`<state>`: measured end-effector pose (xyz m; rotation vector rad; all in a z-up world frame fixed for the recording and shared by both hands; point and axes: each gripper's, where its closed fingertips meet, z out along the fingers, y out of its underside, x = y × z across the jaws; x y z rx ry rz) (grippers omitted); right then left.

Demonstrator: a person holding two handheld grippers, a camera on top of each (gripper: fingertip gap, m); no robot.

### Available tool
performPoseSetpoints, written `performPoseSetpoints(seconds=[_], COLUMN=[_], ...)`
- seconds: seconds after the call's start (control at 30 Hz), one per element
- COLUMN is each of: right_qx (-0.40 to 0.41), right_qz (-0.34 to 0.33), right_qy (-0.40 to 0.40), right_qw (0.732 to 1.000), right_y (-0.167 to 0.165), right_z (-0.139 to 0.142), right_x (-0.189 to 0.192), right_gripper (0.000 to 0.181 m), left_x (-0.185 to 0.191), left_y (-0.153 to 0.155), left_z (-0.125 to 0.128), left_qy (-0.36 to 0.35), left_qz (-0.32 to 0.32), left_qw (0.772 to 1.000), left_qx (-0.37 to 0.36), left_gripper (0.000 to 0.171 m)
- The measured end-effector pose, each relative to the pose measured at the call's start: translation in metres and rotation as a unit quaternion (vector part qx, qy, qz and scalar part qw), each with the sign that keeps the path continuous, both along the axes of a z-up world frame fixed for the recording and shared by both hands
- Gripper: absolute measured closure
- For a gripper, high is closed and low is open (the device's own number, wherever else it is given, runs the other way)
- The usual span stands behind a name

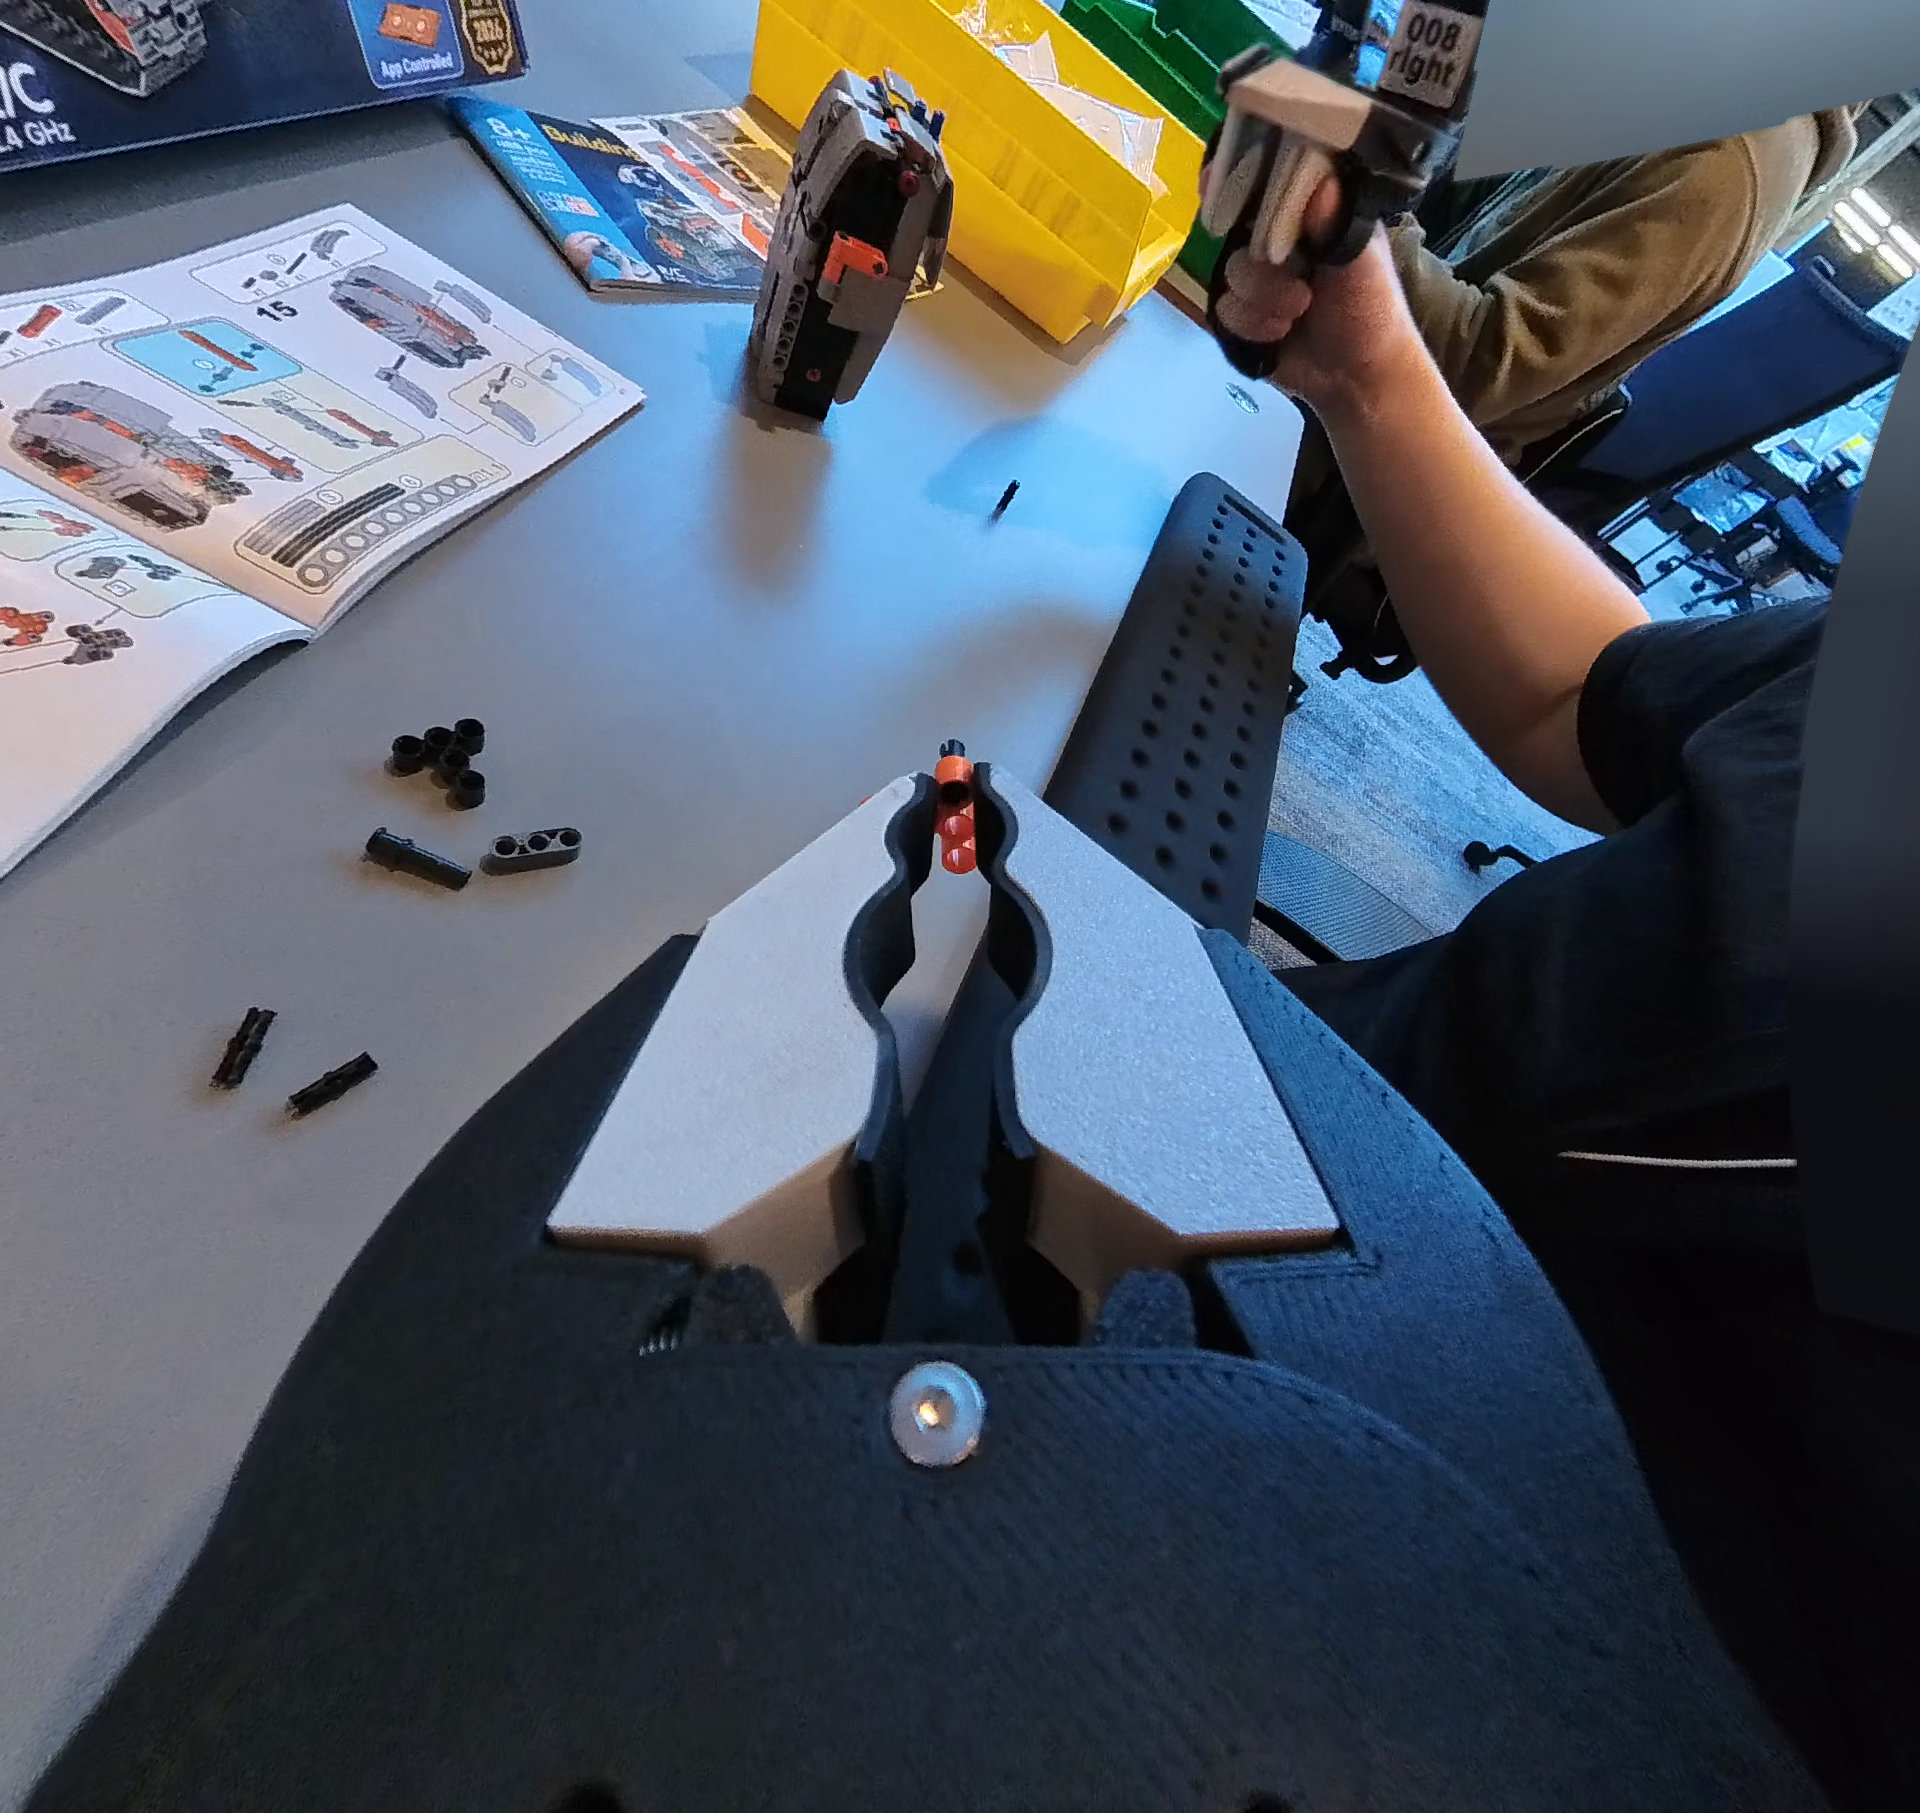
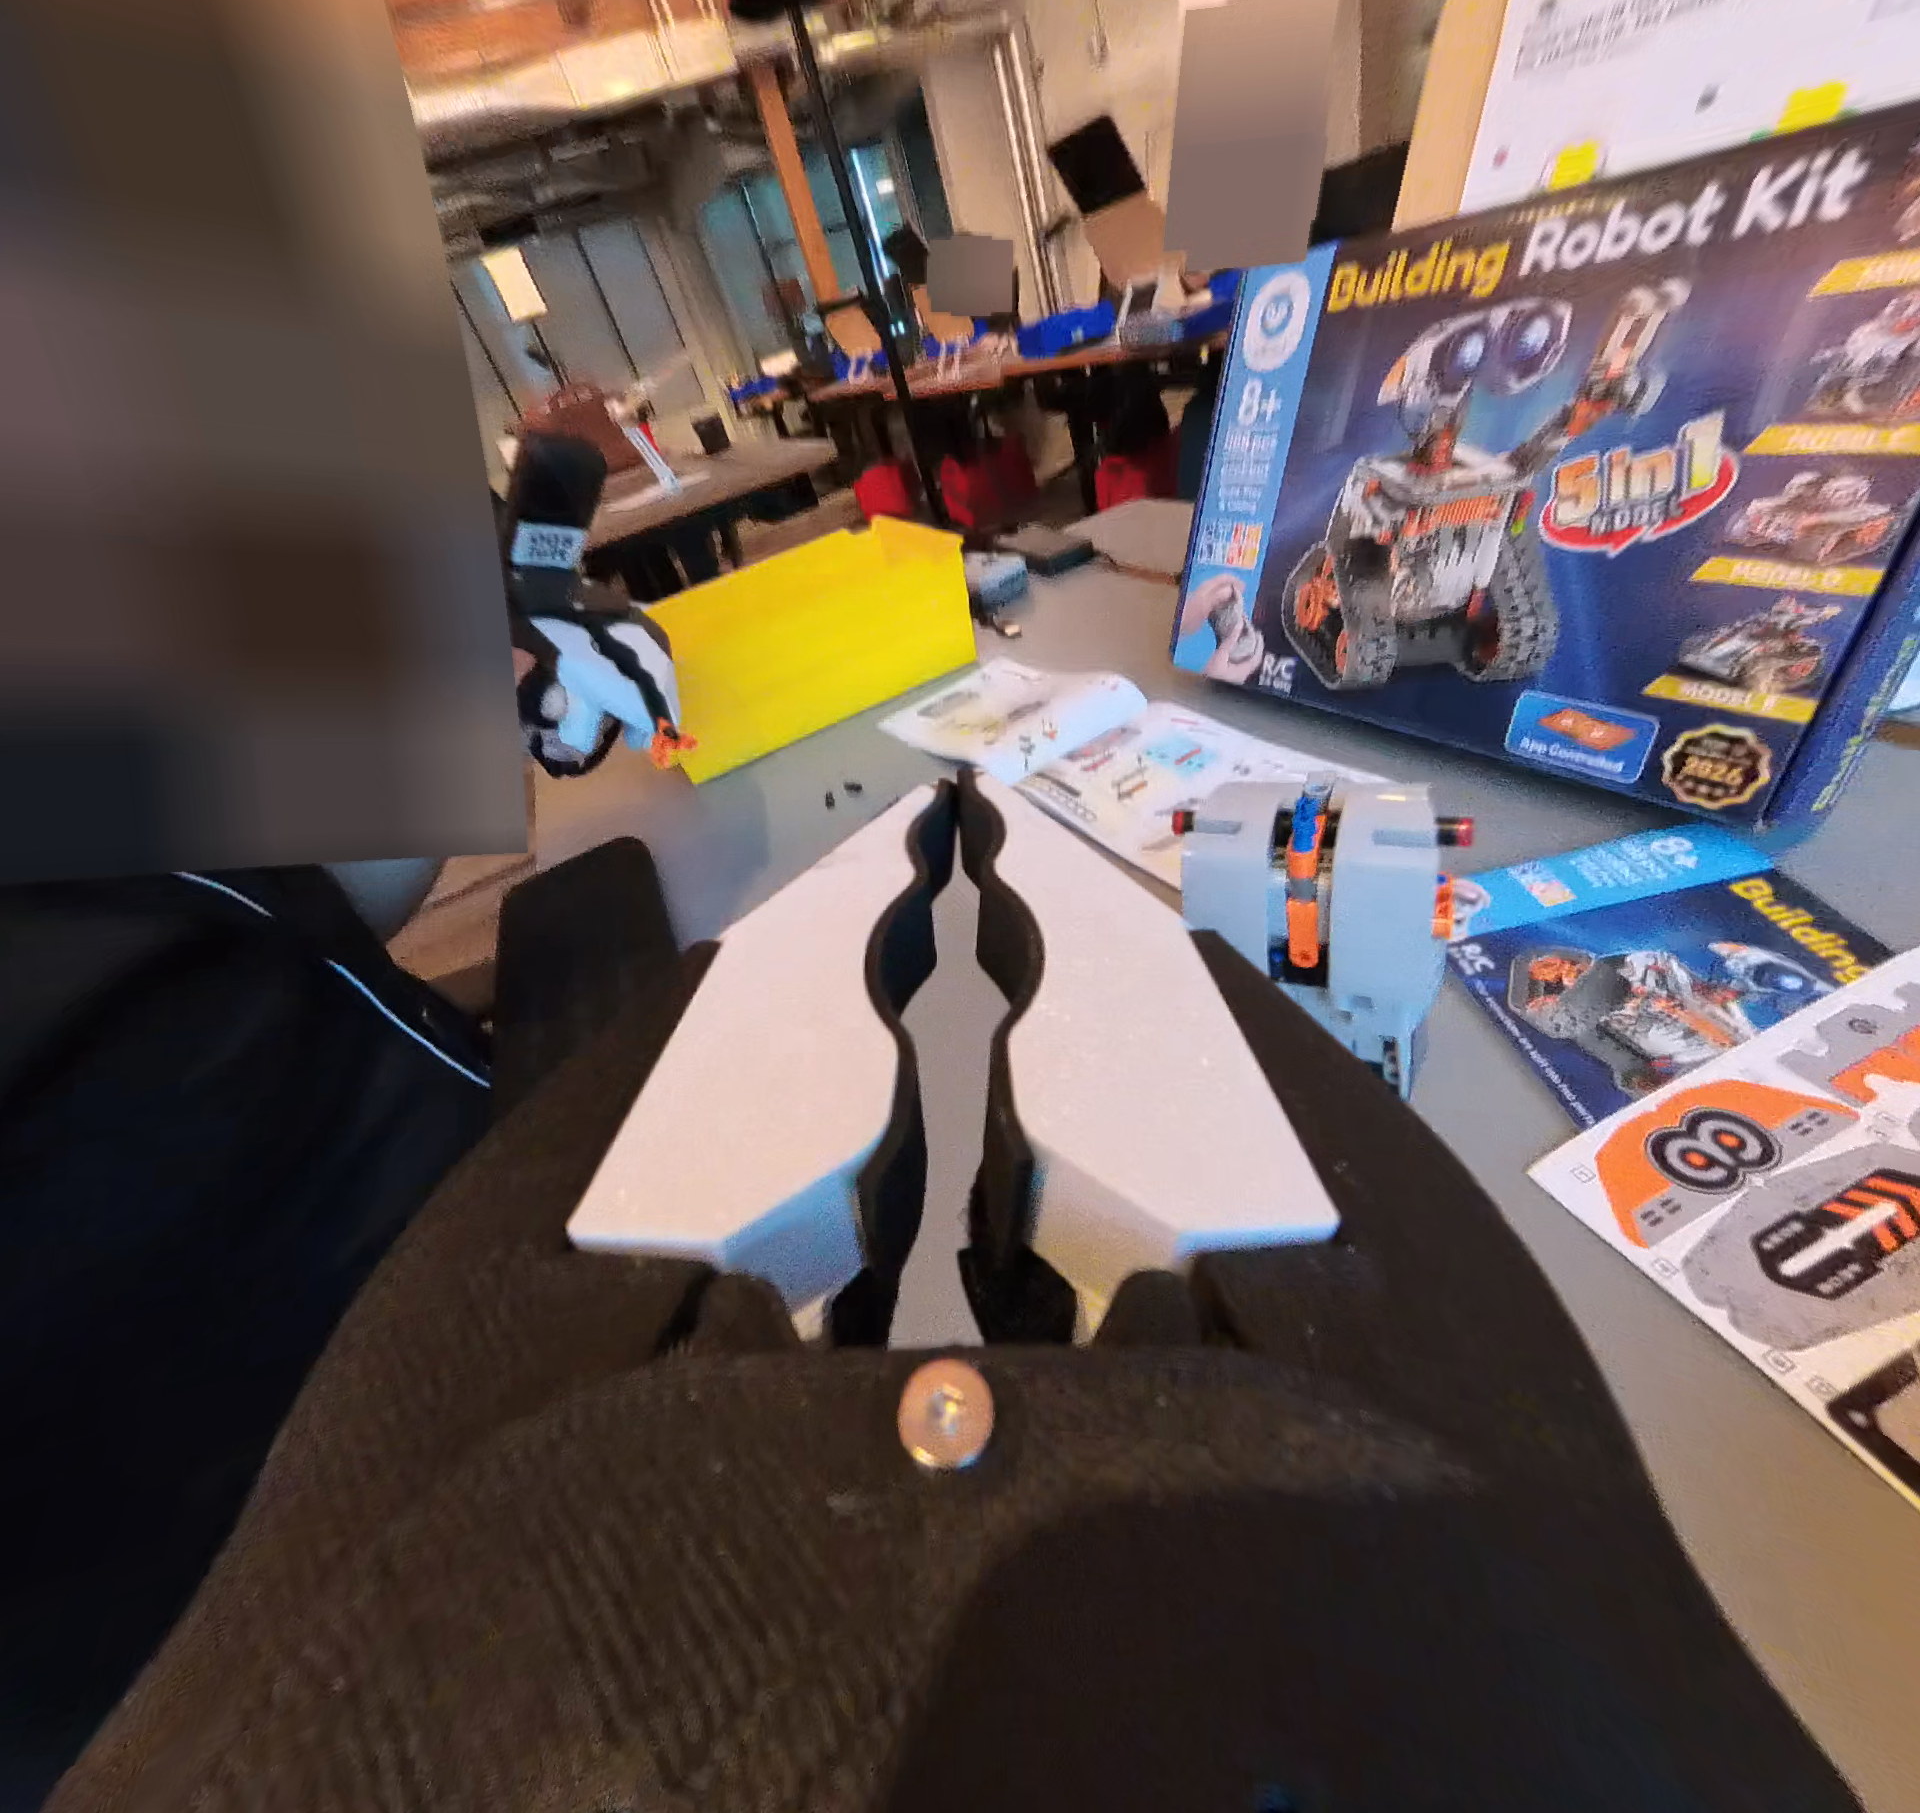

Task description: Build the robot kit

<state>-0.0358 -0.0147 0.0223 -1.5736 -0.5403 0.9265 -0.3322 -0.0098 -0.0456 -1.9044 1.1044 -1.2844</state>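
My left gripper (image 1: pixel 954 784) is shut on a small orange connector piece (image 1: pixel 954 820) with a black pin at its far end, and holds it above the grey table (image 1: pixel 675 620). It also shows in the right wrist view (image 2: pixel 652 724), the orange piece (image 2: pixel 670 743) at its tips. My right gripper (image 2: pixel 958 789) is shut, with its tips together and nothing seen between them. A hand holds it up in the left wrist view (image 1: pixel 1273 174). A grey and black model assembly (image 1: pixel 842 246) stands upright on the table, just right of my right gripper (image 2: pixel 1320 911).
A yellow bin (image 1: pixel 935 101) stands behind the model. An open instruction booklet (image 1: pixel 260 433), a closed booklet (image 1: pixel 623 194) and the kit box (image 2: pixel 1558 516) are on the table. Loose black parts (image 1: pixel 442 755) and a black pin (image 1: pixel 1005 499) lie there too. A black chair (image 1: pixel 1184 703) stands at the table's edge. The left gripper's tips are roughly 30 centimeters from the right gripper's.
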Motion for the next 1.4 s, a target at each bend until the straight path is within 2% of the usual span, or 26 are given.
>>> performPoseSetpoints(seconds=[0.07,0.13,0.2,0.23,0.33,0.4,0.5,0.57,0.77,1.4], right_qx=[0.019,0.029,0.003,-0.027,-0.100,-0.117,-0.142,-0.159,-0.192,-0.230], right_qz=[-0.003,-0.003,0.017,0.014,0.029,0.062,0.095,0.116,0.144,0.146], right_qy=[-0.008,-0.049,-0.116,-0.186,-0.398,-0.494,-0.584,-0.601,-0.611,-0.595], right_qw=[1.000,0.998,0.993,0.982,0.912,0.859,0.794,0.775,0.754,0.756], right_y=[-0.002,-0.003,-0.003,0.000,0.002,-0.003,-0.006,-0.009,-0.012,-0.011], right_z=[0.003,-0.004,-0.025,-0.045,-0.096,-0.114,-0.132,-0.142,-0.158,-0.175], right_x=[0.006,0.006,0.000,0.001,0.003,-0.002,0.000,0.000,-0.002,0.000], right_gripper=[0.181,0.181,0.181,0.181,0.181,0.179,0.166,0.165,0.167,0.170], left_x=[0.000,0.000,0.001,0.002,0.003,0.004,0.004,0.004,0.004,0.003], left_y=[0.000,0.001,0.001,0.000,0.000,0.000,0.000,-0.001,-0.003,-0.003], left_z=[0.001,0.002,0.002,0.002,0.001,0.001,-0.001,-0.003,-0.004,-0.005], left_qy=[0.000,-0.002,-0.003,-0.002,-0.001,-0.001,-0.002,-0.002,-0.001,-0.001], left_qz=[0.000,0.000,-0.002,-0.003,-0.004,-0.004,-0.004,-0.005,-0.008,-0.007], left_qw=[1.000,1.000,1.000,1.000,1.000,1.000,1.000,1.000,1.000,1.000], left_qx=[0.001,0.001,0.000,0.000,0.000,-0.001,-0.005,-0.008,-0.010,-0.014], left_gripper=[0.168,0.168,0.168,0.168,0.168,0.168,0.168,0.168,0.168,0.168])
